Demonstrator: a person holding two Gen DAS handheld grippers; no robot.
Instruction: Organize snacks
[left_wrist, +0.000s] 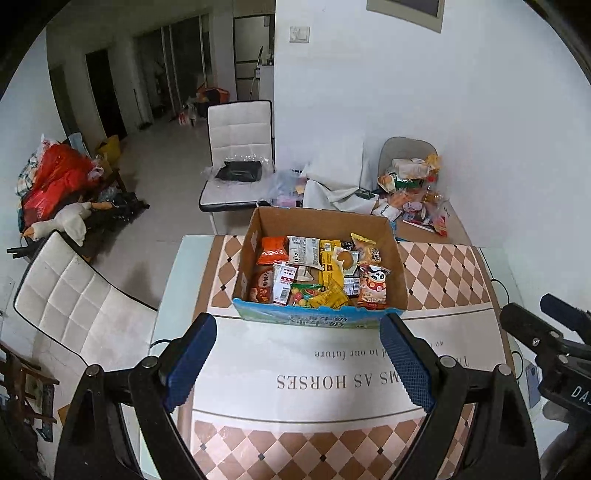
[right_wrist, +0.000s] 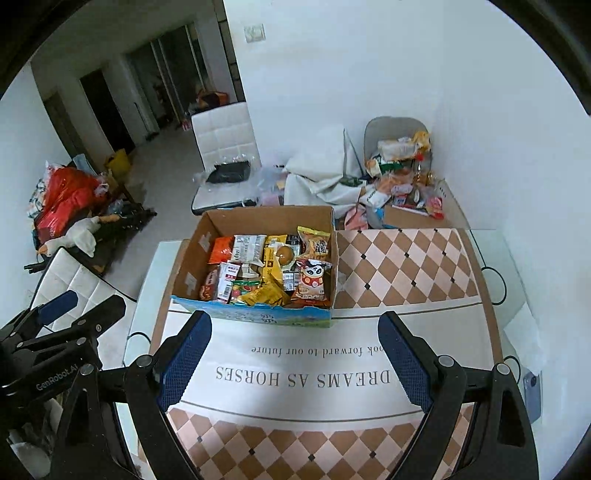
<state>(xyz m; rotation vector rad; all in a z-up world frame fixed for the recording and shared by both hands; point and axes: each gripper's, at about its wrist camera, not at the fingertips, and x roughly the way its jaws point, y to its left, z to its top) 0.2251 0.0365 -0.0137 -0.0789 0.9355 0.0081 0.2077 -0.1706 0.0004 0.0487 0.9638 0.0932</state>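
Observation:
An open cardboard box (left_wrist: 321, 219) (right_wrist: 266, 218) stands on the table and holds several snack packets (left_wrist: 321, 273) (right_wrist: 269, 266): orange, yellow, white and a panda-print one. My left gripper (left_wrist: 298, 363) hovers above the table on the near side of the box, open, with nothing between its blue pads (left_wrist: 192, 362). My right gripper (right_wrist: 294, 363) hangs beside it, likewise open and empty. Each gripper shows at the edge of the other's view: the right gripper (left_wrist: 537, 308) and the left gripper (right_wrist: 83, 306).
A checked table cloth (right_wrist: 399, 266) with printed words covers the table. Behind it, a loose snack pile (left_wrist: 410, 184) (right_wrist: 399, 166) lies on a chair and a carton. White chairs (left_wrist: 236, 147) (left_wrist: 74, 295) stand at the back and left. A phone (right_wrist: 532, 384) lies at the table's right edge.

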